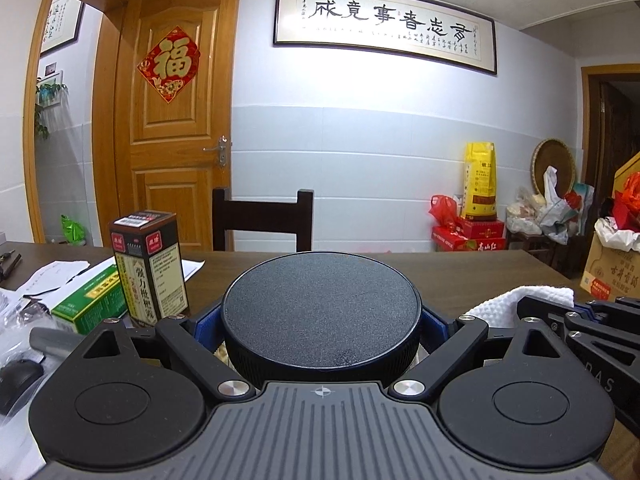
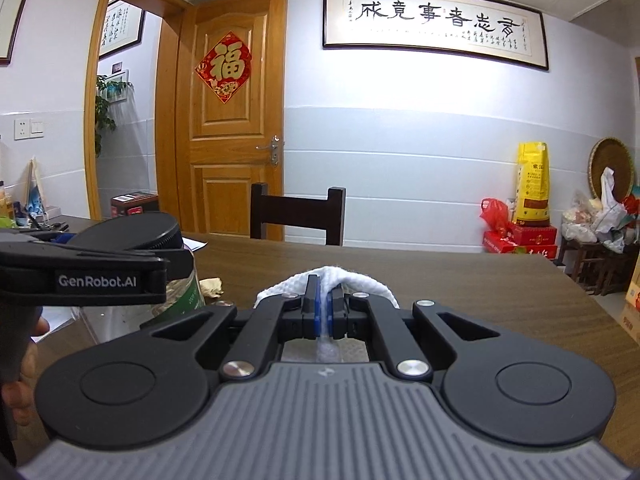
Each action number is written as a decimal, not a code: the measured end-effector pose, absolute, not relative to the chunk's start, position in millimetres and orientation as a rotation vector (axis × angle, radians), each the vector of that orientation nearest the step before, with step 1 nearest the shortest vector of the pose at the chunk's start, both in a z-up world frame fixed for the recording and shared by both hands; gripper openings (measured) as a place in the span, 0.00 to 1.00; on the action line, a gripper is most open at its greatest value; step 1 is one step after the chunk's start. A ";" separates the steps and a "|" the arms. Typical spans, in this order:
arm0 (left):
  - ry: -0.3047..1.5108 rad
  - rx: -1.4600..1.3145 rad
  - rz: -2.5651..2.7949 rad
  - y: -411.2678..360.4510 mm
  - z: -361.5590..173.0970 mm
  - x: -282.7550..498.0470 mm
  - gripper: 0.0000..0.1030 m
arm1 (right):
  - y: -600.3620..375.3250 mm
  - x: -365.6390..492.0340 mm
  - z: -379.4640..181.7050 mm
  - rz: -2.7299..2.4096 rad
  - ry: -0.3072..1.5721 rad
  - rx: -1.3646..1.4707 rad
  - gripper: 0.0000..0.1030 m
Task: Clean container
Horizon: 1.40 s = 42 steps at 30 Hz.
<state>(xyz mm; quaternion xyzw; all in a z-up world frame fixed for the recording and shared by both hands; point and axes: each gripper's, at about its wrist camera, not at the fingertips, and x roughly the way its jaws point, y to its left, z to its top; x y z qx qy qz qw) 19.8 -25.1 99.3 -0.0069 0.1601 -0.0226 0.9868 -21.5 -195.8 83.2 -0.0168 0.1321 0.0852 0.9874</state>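
Now I hold the container (image 2: pixel 132 280), a clear jar with a black lid (image 1: pixel 320 312), in my left hand-held gripper (image 1: pixel 320 344). Its blue pads (image 1: pixel 204 326) press on both sides of the jar just under the lid, so it is clamped around the neck. The jar is lifted a little above the brown surface (image 2: pixel 460 280), as far as I can judge, and it stays upright. Behind the jar and to its left stands a dark medicine box (image 1: pixel 150 264), with a green box (image 1: pixel 86 300) lying beside it.

My right hand-held gripper (image 2: pixel 323 304) is pressed together on a white cloth (image 2: pixel 332 280), which is folded over the fingertips. It is just to the right of the jar and not touching it yet.

I think the step in hand is bringing the cloth to the jar for wiping. The next move calls for moving the cloth sideways to the jar's wall or lid and rubbing with light pressure, while the left side keeps a firm hold so the jar does not turn or slip.
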 end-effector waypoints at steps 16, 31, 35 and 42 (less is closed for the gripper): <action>0.278 -0.020 -0.036 -22.3 102.0 72.0 0.92 | -186.4 39.4 84.2 0.122 0.258 -0.033 0.04; 0.280 -0.016 -0.045 -27.5 101.1 125.1 0.92 | -181.9 104.1 88.5 0.082 0.214 -0.049 0.04; 0.279 -0.021 -0.036 -28.0 102.2 147.2 0.92 | -182.0 128.4 87.5 0.070 0.224 -0.038 0.04; 0.285 -0.014 -0.024 -28.8 98.5 185.8 0.92 | -178.2 176.1 78.4 0.044 0.244 -0.043 0.04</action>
